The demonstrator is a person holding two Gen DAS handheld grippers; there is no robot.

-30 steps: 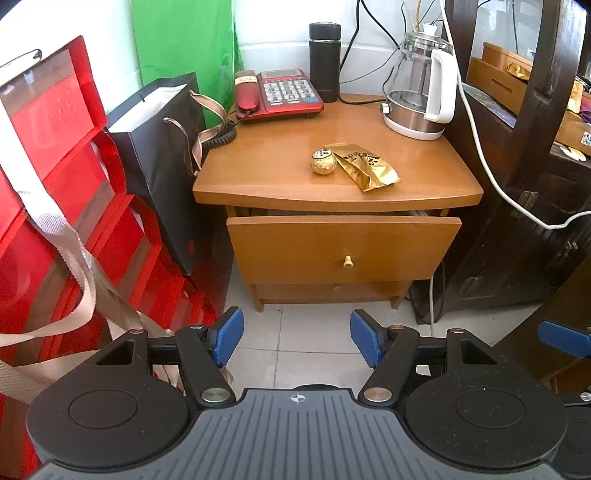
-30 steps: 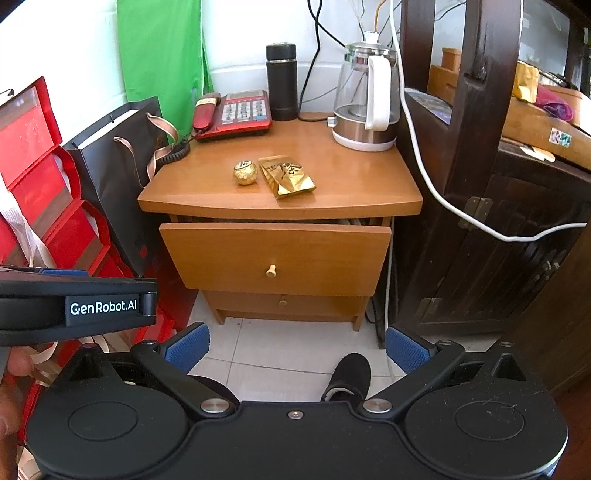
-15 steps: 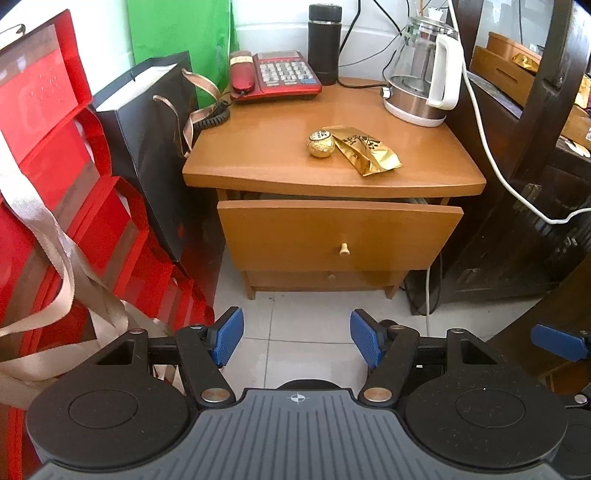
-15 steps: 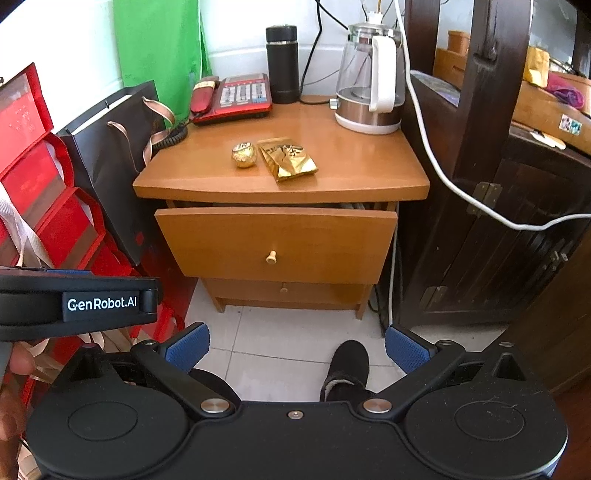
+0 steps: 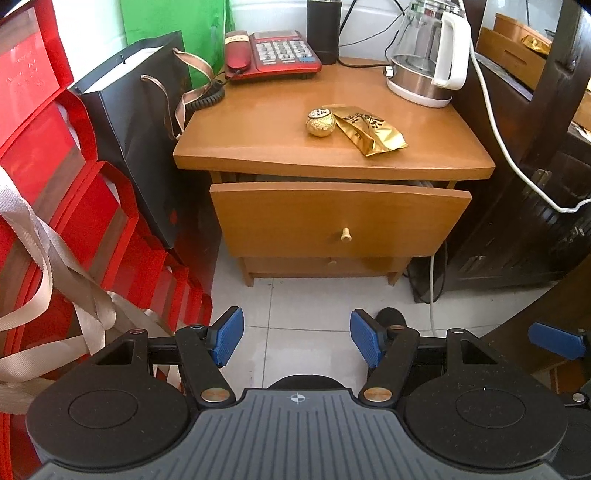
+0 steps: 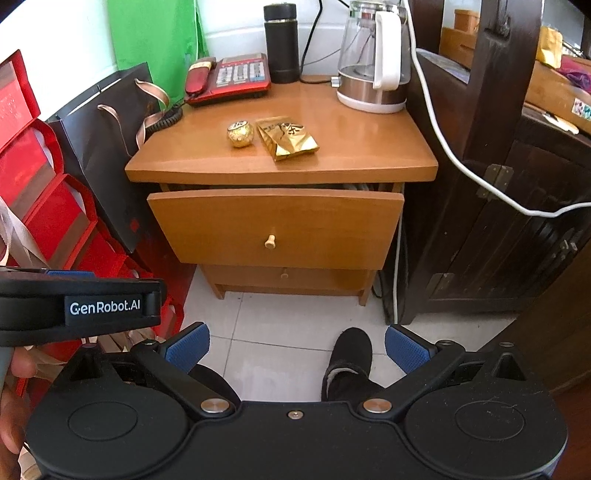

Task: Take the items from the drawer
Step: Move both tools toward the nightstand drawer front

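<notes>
Left hand-held gripper [image 5: 296, 338] spread wide, blue pads holding nothing, hanging over white floor tiles [image 5: 317, 306]. Right hand-held gripper [image 6: 297, 347] likewise released and empty, over the same tiles, a black shoe [image 6: 349, 360] between its fingers low down; the left unit's black body shows at its left edge with a hand [image 6: 13, 402] behind it. Straight ahead of both, well apart from the fingertips, stands the orange-brown wooden nightstand [image 5: 332, 158]; its upper wooden drawer [image 5: 340, 218] with a small pale knob [image 5: 345, 233] is pulled partly out, interior mostly hidden under the top, contents not readable. On the surface beyond the drawer, a round gold foil-wrapped ball [image 5: 320, 122] lies just beside a gold foil packet [image 5: 369, 129], seemingly touching. Further back: red push-button telephone [image 5: 273, 55], dark cylindrical flask [image 5: 323, 31], glass electric kettle with white handle [image 5: 428, 55]. Left of the grippers, red gift bags with beige ribbon handles [image 5: 44, 206] and a black paper bag [image 5: 140, 122]. To the right, a dark wooden cabinet [image 6: 491, 229] with a white cable [image 6: 443, 140] draped across it.
</notes>
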